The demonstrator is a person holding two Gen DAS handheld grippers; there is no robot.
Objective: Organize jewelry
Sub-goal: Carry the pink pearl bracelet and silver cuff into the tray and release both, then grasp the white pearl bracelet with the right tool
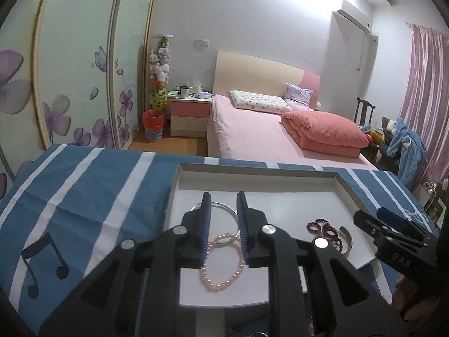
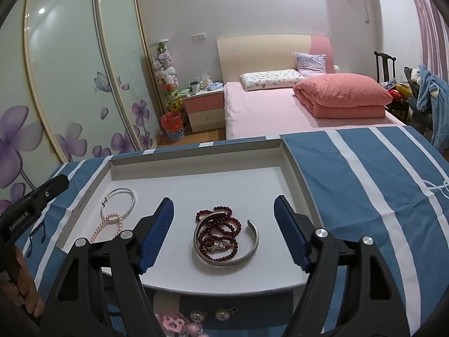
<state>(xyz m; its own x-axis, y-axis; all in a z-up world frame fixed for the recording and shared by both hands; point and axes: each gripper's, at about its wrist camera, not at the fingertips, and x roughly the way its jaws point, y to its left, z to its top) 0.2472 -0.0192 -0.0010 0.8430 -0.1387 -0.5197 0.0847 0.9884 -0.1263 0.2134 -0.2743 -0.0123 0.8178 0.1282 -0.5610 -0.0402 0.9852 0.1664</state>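
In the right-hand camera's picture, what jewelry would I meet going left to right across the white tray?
Pink pearl bracelet → thin silver bangle (the two overlap a little) → dark red bead strand lying across an open silver cuff.

pink bed [image 1: 252,129] by a white wall [image 1: 252,14], nightstand [image 1: 190,112] beside it, floral wardrobe [image 1: 70,84] left, pink curtain [image 1: 423,98] right, wood floor [image 1: 165,143].
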